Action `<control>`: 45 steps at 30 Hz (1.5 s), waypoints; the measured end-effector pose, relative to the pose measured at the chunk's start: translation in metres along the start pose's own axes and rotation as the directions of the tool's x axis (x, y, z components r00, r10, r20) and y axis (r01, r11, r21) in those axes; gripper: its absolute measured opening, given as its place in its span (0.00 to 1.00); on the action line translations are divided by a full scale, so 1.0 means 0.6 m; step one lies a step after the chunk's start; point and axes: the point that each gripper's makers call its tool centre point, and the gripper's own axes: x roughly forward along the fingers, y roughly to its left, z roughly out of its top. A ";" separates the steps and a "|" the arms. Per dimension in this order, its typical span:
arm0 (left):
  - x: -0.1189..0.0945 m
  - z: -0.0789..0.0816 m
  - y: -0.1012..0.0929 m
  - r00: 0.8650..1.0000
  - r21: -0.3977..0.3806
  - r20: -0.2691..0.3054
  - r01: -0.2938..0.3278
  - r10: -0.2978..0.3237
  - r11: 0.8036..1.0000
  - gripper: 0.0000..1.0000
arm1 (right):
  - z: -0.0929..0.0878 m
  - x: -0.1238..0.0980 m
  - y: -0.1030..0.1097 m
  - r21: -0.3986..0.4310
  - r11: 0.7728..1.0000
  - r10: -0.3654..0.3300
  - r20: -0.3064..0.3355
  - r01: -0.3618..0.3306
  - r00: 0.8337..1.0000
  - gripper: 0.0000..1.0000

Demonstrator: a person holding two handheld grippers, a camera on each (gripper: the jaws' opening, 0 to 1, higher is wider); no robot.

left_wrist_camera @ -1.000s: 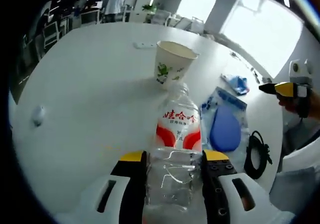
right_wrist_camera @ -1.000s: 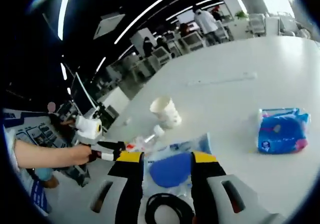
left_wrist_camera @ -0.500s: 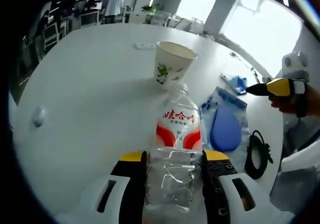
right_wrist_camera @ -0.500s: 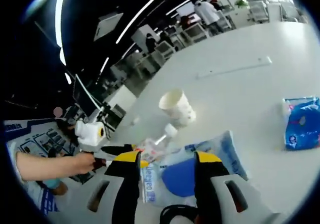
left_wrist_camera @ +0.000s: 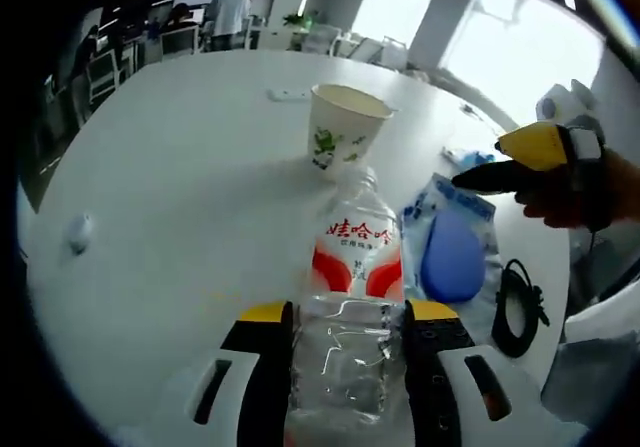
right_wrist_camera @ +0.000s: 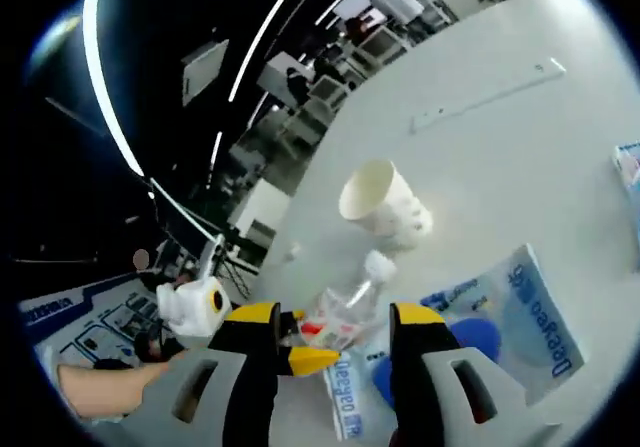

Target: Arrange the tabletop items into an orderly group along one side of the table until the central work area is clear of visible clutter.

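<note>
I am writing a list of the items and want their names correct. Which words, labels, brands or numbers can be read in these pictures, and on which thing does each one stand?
"娃哈哈": white characters on the red label of the water bottle held in the left gripper.
Blue brand word along the edge of the clear pouch below the right gripper: too warped to read with certainty.
Green print on the paper cup: a picture; no words can be read.

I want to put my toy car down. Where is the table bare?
The table is bare on the wide stretch left of the paper cup and the bottle, apart from one small scrap. It is crowded right of the bottle: the blue packet, the black cable and the right gripper sit close together.
</note>
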 end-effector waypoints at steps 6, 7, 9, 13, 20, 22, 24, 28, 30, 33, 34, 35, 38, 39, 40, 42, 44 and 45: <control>0.000 0.001 0.000 1.000 0.005 0.025 0.000 0.000 1.000 0.40 | 0.000 0.028 -0.004 0.082 0.997 -0.002 -0.001 0.002 1.000 0.41; 0.000 0.001 0.000 1.000 0.009 0.029 0.000 0.000 1.000 0.40 | 0.000 0.030 -0.003 0.086 0.996 -0.001 0.000 0.001 1.000 0.41; 0.000 0.001 0.000 0.999 0.006 0.040 0.000 -0.001 1.000 0.41 | 0.002 0.038 -0.003 0.103 0.995 0.004 0.004 -0.004 1.000 0.41; 0.000 0.002 -0.001 0.998 0.009 0.064 0.003 -0.004 1.000 0.41 | 0.006 0.060 -0.017 0.152 0.988 -0.026 0.017 0.023 1.000 0.41; 0.001 0.004 0.000 0.997 0.006 0.082 0.010 -0.011 1.000 0.41 | 0.000 0.088 -0.015 0.228 0.973 -0.043 0.006 0.040 0.999 0.42; 0.001 0.004 0.000 0.996 0.005 0.085 0.013 -0.013 1.000 0.41 | -0.001 0.092 -0.017 0.234 0.971 -0.043 0.004 0.041 0.999 0.42; 0.002 0.005 0.001 0.996 0.008 0.091 0.014 -0.015 1.000 0.41 | -0.001 0.096 -0.016 0.234 0.971 -0.043 0.006 0.040 0.999 0.42; 0.002 0.005 0.002 0.995 0.013 0.096 0.016 -0.017 1.000 0.41 | -0.003 0.102 -0.021 0.239 0.970 -0.052 0.000 0.051 0.999 0.42; 0.002 0.006 0.002 0.994 0.014 0.103 0.018 -0.019 1.000 0.41 | -0.005 0.107 -0.028 0.234 0.971 -0.059 -0.001 0.058 0.998 0.42; 0.001 0.007 0.001 0.993 0.021 0.115 0.019 -0.022 1.000 0.41 | -0.007 0.113 -0.029 0.249 0.967 -0.058 0.003 0.056 0.998 0.42; 0.001 0.007 0.002 0.993 0.022 0.117 0.021 -0.023 1.000 0.41 | -0.007 0.116 -0.028 0.249 0.967 -0.055 0.000 0.053 0.998 0.42; 0.001 0.007 0.001 0.993 0.024 0.120 0.022 -0.024 0.999 0.41 | -0.009 0.119 -0.029 0.249 0.967 -0.057 -0.004 0.057 0.998 0.42; 0.002 0.006 0.001 0.992 0.025 0.122 0.026 -0.029 0.999 0.42 | -0.009 0.125 -0.035 0.240 0.967 -0.089 0.016 0.083 0.996 0.42; 0.002 0.004 0.001 0.992 0.031 0.119 0.027 -0.031 0.999 0.42 | -0.013 0.130 -0.034 0.245 0.966 -0.088 0.014 0.082 0.996 0.42; 0.003 0.007 0.000 0.991 0.076 0.126 0.030 -0.040 0.997 0.43 | -0.015 0.133 -0.032 0.251 0.965 -0.085 0.014 0.079 0.996 0.42; -0.001 0.000 -0.007 0.994 0.093 0.103 0.032 -0.042 0.995 0.43 | -0.023 0.141 -0.031 0.263 0.962 -0.085 0.004 0.081 0.996 0.42; 0.001 0.003 0.001 0.994 0.079 0.105 0.035 -0.043 0.996 0.43 | -0.023 0.141 -0.039 0.258 0.961 -0.109 0.011 0.103 0.994 0.37; 0.001 0.003 0.003 0.993 0.074 0.113 0.036 -0.044 0.997 0.43 | -0.023 0.142 -0.041 0.257 0.961 -0.108 0.013 0.101 0.994 0.35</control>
